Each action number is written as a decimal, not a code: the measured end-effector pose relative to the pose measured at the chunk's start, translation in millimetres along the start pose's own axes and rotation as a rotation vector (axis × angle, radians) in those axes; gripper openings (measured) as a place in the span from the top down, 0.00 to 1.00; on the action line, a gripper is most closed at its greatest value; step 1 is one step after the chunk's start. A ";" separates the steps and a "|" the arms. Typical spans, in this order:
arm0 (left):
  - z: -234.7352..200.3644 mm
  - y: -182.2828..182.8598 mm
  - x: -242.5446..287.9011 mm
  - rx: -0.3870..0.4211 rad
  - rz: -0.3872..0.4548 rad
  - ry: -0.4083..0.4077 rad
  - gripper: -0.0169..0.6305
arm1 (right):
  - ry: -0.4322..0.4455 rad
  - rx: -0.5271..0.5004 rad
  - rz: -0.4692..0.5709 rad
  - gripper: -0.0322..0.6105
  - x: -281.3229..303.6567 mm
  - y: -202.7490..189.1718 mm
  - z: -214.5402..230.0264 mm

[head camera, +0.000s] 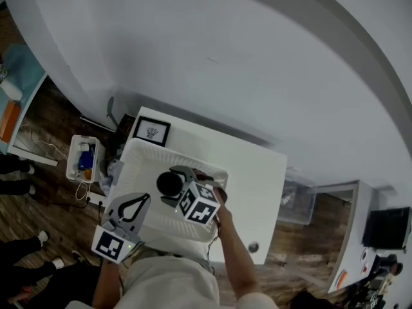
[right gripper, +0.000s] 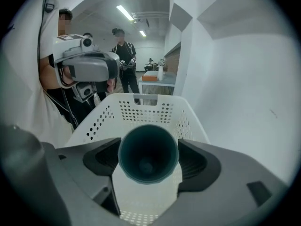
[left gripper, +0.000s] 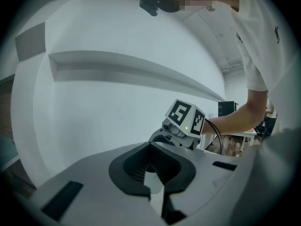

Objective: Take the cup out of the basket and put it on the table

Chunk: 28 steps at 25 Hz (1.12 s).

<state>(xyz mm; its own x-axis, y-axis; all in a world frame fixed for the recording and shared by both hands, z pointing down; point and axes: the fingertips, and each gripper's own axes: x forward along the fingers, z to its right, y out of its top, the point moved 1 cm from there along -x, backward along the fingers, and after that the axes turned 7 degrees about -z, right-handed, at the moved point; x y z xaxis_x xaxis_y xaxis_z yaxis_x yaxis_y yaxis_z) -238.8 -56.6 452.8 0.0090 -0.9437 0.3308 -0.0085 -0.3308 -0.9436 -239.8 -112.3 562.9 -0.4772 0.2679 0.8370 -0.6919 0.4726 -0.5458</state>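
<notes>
- While my right tool (right gripper: 149, 160) clamps the teal cup (right gripper: 147, 147) over the basket (right gripper: 141, 108), a slip would drop it back in.
- The cup may clip the rim on the way to the table (head camera: 257, 172).
- My left tool (left gripper: 153, 185) is closed and empty.

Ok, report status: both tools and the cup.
Left tool shut, empty. Right tool shut on cup, over basket. Cup not yet on table. Nothing blocking.

Cool, even indoor light with soft shadows. In the right gripper view, ceiling strip lights (right gripper: 123, 12) glow. Fisheye bending throughout; both gripper views have black corners.
</notes>
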 end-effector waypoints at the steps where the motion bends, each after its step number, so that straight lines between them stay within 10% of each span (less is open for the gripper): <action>1: 2.0 1.0 0.0 0.000 0.001 -0.003 0.97 | -0.008 0.001 0.004 0.36 -5.2 0.9 -0.3; 28: 72.0 23.8 26.5 0.088 0.038 -0.181 0.97 | -0.176 0.117 0.118 0.36 -141.1 -21.2 -20.5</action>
<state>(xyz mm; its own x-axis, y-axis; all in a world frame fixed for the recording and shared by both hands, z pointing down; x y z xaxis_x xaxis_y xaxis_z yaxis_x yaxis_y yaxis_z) -166.7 -89.1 438.3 0.1902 -0.9363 0.2953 0.0751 -0.2860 -0.9553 -146.7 -142.9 457.2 -0.6384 0.1606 0.7528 -0.6790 0.3433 -0.6490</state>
